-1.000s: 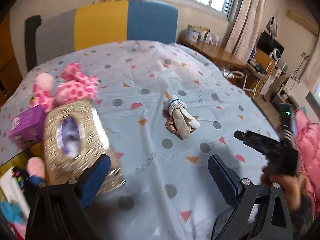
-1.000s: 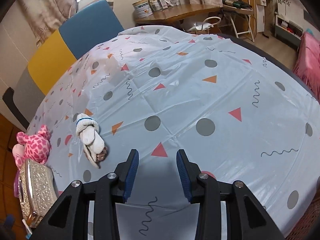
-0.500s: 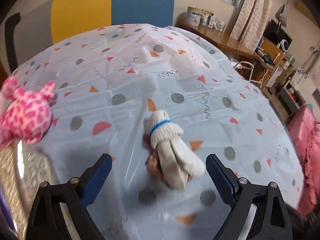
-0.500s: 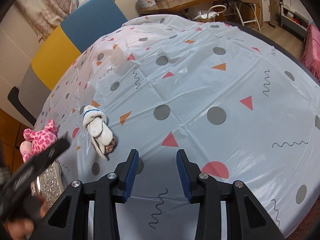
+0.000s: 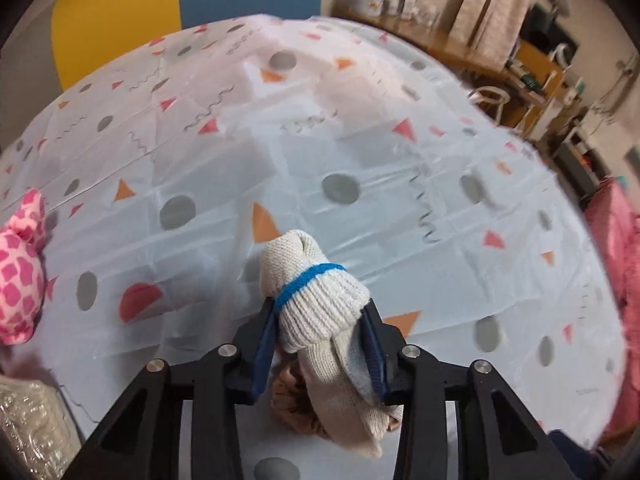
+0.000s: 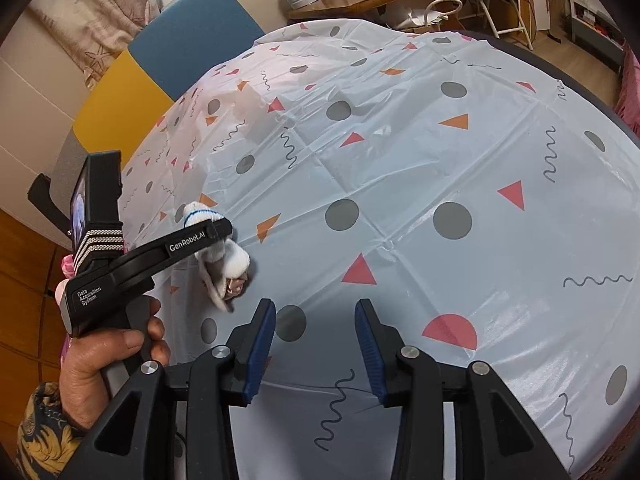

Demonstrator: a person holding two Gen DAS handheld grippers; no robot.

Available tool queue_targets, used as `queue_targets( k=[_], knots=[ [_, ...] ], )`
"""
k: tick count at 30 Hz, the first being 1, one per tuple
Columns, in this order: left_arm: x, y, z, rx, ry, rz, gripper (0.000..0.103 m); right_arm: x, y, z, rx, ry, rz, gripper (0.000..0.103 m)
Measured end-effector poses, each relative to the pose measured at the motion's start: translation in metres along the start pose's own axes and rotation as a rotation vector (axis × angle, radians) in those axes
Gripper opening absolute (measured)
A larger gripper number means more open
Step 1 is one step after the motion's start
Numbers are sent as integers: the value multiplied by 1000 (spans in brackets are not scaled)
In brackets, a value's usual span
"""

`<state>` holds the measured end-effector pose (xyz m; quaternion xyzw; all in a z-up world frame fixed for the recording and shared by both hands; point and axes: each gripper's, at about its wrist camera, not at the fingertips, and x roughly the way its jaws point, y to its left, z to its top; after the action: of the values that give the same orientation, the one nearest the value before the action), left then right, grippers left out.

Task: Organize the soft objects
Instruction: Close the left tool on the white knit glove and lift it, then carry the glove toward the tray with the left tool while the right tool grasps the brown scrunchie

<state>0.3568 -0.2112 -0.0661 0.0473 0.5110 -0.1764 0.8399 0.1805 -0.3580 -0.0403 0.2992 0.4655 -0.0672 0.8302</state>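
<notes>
1. The left gripper (image 5: pixel 322 344) was clamped on the rolled white sock bundle (image 5: pixel 320 304), both blue pads pressed against its ribbed cuff just below the blue stripe.
2. From the right wrist view, that bundle (image 6: pixel 224 254) sat at the near left part of the round table (image 6: pixel 400 168), on the pale blue patterned cloth, with the person's left hand (image 6: pixel 108 364) gripping the tool's handle.
3. A brown scrunchie-like piece (image 5: pixel 296 404) lay touching the underside of the sock bundle; I couldn't tell whether it was caught in the grip.
4. The right gripper (image 6: pixel 316 344) hung above the cloth near the table's front edge, its jaws parted with nothing between them.
5. A pink-and-white checked plush toy (image 5: pixel 18 276) lay at the table's left edge, well apart from the socks.
6. Just beside the toy sat a glittery silver box (image 5: pixel 28 428).
</notes>
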Motion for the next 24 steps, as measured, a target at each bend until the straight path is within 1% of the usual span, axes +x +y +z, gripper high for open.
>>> queue_targets(
  k=[2, 5, 8, 10, 13, 16, 19, 24],
  knots=[
    [-8, 3, 3, -10, -22, -36, 40, 0, 1, -1, -3, 0, 0, 41],
    [-16, 12, 10, -47, -24, -81, 40, 2, 3, -2, -14, 6, -2, 41],
    [-29, 21, 17, -73, -45, -80, 40, 6, 4, -3, -29, 14, -17, 41],
    [-42, 27, 22, -83, -67, -65, 40, 9, 4, -4, -31, 23, -25, 41],
    [-62, 48, 31, -103, -100, -35, 40, 12, 5, -5, -43, 34, -37, 41],
    [-84, 77, 40, -149, -129, -4, 40, 16, 6, -7, -56, 46, -47, 41],
    [-111, 107, 42, -187, -173, 40, 40, 20, 7, -9, -70, 61, -59, 41],
    [-164, 168, 32, -253, -250, 121, 40, 24, 15, -13, -117, 66, -69, 41]
  ],
)
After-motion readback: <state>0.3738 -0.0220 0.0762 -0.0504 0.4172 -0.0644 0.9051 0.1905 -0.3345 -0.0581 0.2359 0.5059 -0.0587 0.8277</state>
